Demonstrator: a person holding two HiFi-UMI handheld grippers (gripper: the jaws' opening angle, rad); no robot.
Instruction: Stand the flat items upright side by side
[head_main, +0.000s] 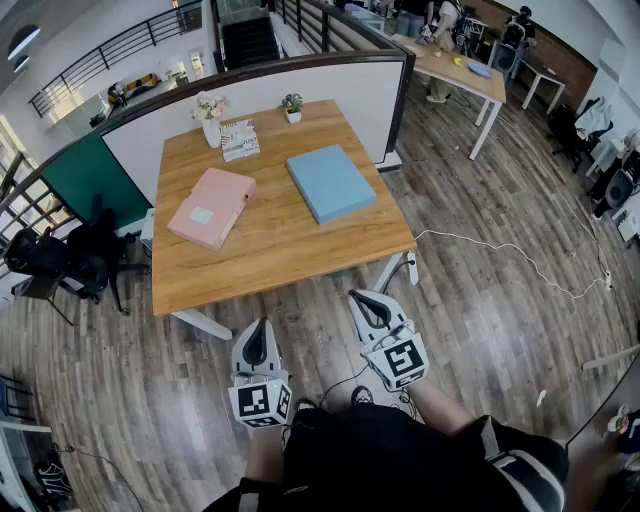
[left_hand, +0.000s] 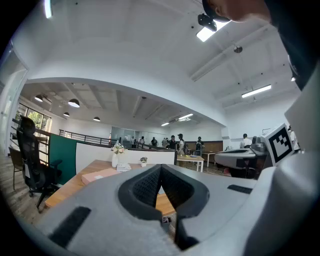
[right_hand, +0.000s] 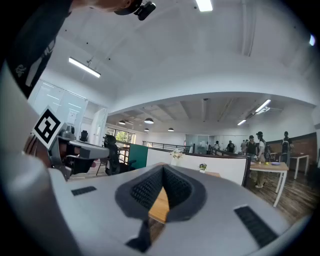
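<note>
Pink file (head_main: 211, 206) and blue file (head_main: 330, 182) lie flat and well apart on the table (head_main: 280, 255); probably box files, too small to be sure. Your left gripper (head_main: 261, 326) and right gripper (head_main: 360, 298) hang level, short of the near edge, jaws closed and empty. Looks like a ready stance, the reach not yet begun.

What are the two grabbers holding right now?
Nothing. The left gripper and right gripper are shut and empty; the pink box and blue box lie on the table.
</note>
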